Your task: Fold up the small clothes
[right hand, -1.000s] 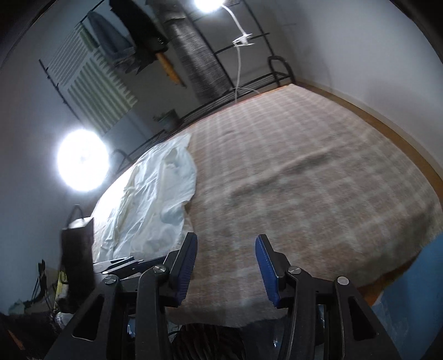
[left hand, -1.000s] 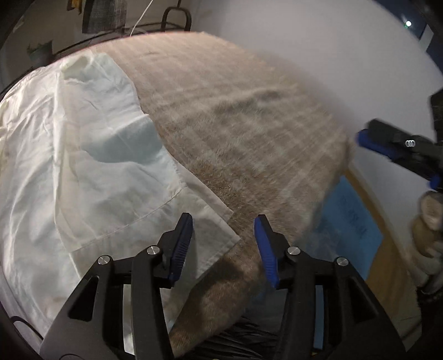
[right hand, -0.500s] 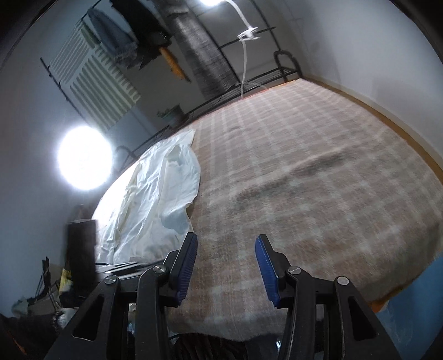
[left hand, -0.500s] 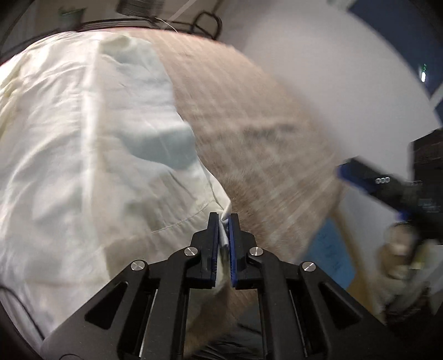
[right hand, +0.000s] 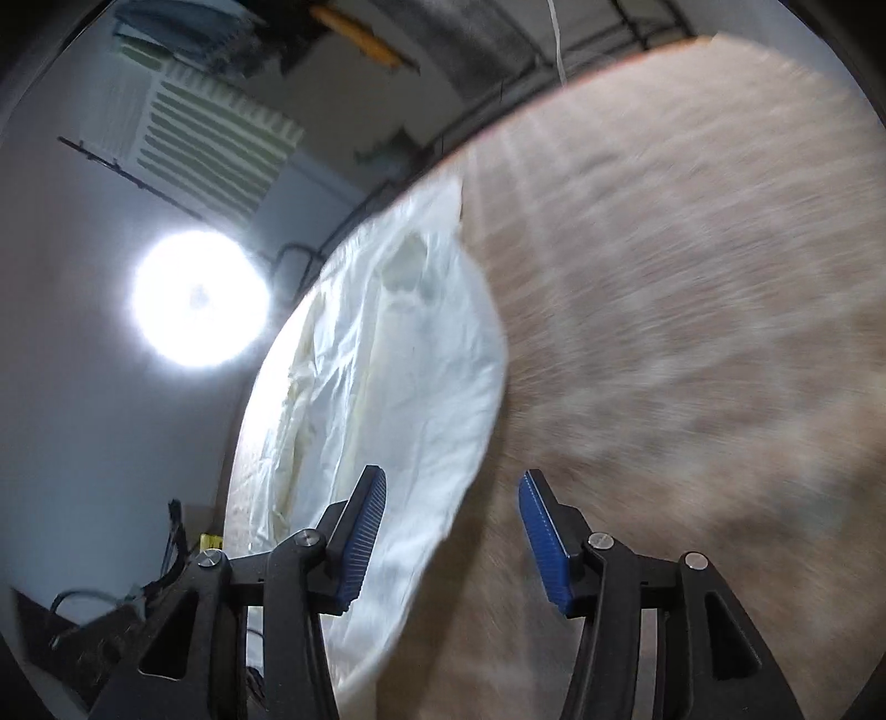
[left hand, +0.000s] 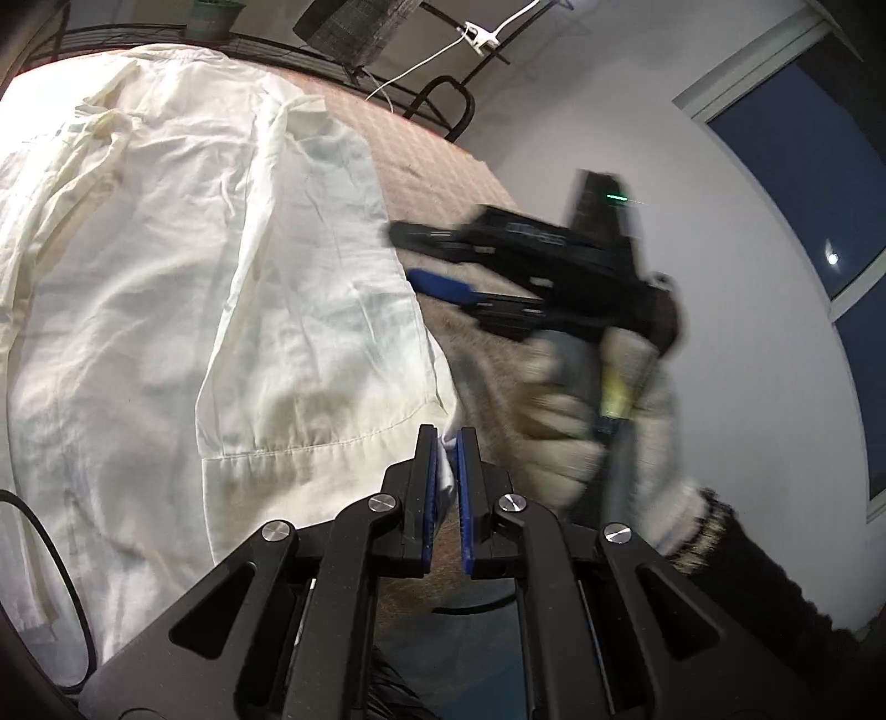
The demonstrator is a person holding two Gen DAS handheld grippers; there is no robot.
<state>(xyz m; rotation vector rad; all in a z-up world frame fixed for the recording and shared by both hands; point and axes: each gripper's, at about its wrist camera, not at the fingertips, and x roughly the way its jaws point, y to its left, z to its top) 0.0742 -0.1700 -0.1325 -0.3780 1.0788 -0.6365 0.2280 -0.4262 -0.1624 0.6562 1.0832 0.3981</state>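
A cream white garment (left hand: 221, 288) lies spread on a brown checked blanket (left hand: 432, 155). My left gripper (left hand: 446, 443) is shut on the garment's near hem corner. My right gripper (right hand: 451, 498) is open, and its jaws straddle the garment's right edge (right hand: 421, 387) low over the blanket (right hand: 692, 304). In the left wrist view the right gripper (left hand: 437, 260) shows blurred, held in a gloved hand (left hand: 581, 404), with its tips at the garment's right edge.
A bright round lamp (right hand: 196, 299) shines at the left. A black metal rail (left hand: 443, 94) and a white cable (left hand: 437, 52) stand at the far end of the blanket. A grey wall (left hand: 720, 277) runs along the right.
My left gripper closed on the garment's hem corner and keeps hold. My right gripper swung left and down to the garment's right edge, still open.
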